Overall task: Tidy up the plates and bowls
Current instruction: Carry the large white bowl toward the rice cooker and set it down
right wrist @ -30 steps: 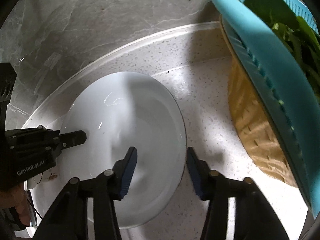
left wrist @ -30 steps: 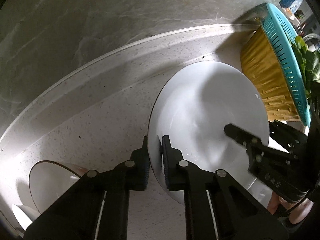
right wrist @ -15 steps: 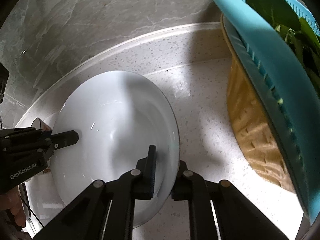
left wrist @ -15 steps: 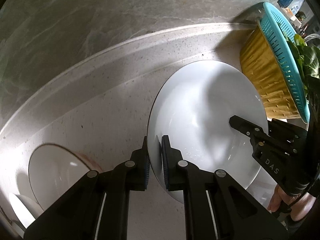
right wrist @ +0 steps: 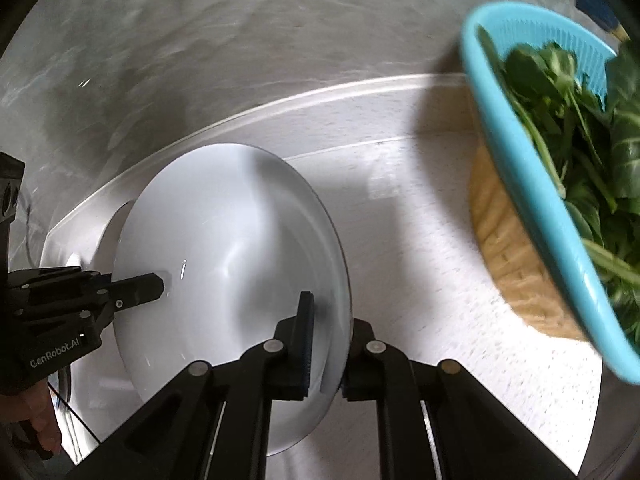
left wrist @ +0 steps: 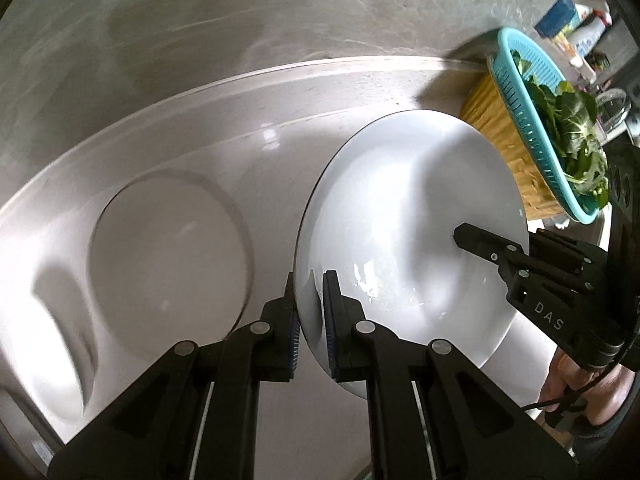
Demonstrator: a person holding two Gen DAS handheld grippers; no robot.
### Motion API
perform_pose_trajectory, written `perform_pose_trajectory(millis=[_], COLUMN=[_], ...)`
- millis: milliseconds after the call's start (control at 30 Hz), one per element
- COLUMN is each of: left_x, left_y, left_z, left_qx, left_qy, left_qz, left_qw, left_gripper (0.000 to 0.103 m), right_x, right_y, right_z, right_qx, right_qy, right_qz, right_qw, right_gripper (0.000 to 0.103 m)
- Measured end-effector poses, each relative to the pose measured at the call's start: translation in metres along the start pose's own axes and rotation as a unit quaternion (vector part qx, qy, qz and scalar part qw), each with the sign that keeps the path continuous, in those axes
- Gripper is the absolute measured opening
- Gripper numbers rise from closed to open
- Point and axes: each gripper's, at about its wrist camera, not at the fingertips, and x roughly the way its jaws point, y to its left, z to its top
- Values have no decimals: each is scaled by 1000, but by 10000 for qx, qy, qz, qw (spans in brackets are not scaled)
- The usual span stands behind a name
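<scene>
A large white plate (left wrist: 408,216) is held between both grippers above the speckled counter. My left gripper (left wrist: 310,316) is shut on its left rim. My right gripper (right wrist: 326,332) is shut on its right rim; it also shows in the left wrist view (left wrist: 480,246). The plate (right wrist: 224,232) fills the left of the right wrist view, where my left gripper (right wrist: 140,286) enters from the left. A second white plate (left wrist: 168,252) lies flat on the counter to the left. A blurred white dish (left wrist: 60,344) sits at the far left.
A teal colander (right wrist: 532,200) full of green leaves rests on a yellow woven basket (right wrist: 516,264) at the right. A grey marble wall (left wrist: 200,20) backs the counter. The counter's raised back edge (left wrist: 280,76) curves behind the plates. Bottles (left wrist: 568,20) stand at the far right.
My right gripper closed on the plate's right rim. Both grippers then carried the plate leftward and up, so the second plate on the left came further into view.
</scene>
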Motion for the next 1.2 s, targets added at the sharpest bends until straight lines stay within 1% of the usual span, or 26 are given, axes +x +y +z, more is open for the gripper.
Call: perform_pose_trajectory(millis=[67,267,333,400,500,700,800,967,1200], left_x=[-10,-46,-52,-60,-68,-76,-74,-75,-71], left_y=[11,49,65,83,101,137,150,165,180], left_z=[-14,-72,-93,-120,-151,-215,-241,-277,-310], left_qx=[-144,-648,-858,-1117,-1412,-1911,-2109,-2310,-2530], left_qy=[-36,-102,-89,-67,-82,-21,56,133,191], left_qz=[29,71,94,87,80,115,72,-25,-98], left_qw=[9999,9978,9962,9937,9899,9815,9775,9729,9672], left_gripper=[8,8,9,9,9,9,9,9,9], right_x=[-1,0,2,6,11,26,30,36,40], right_y=[14,63,82,104,133,185,197,208,217], right_z=[-4,-19,-26,-31,-44,-82,-99,-116,-132], right_qx=[-138,-596,-761,-980,-1249,-1692,-1830,-1976,-2121], right_qy=[47,225,287,355,476,798,978,1188,1319], right_qz=[82,375,460,536,635,758,783,786,750], right_qw=[9999,9973,9956,9931,9890,9794,9751,9699,9654], right_gripper=[12,12,12,12,12,12,12,12,12])
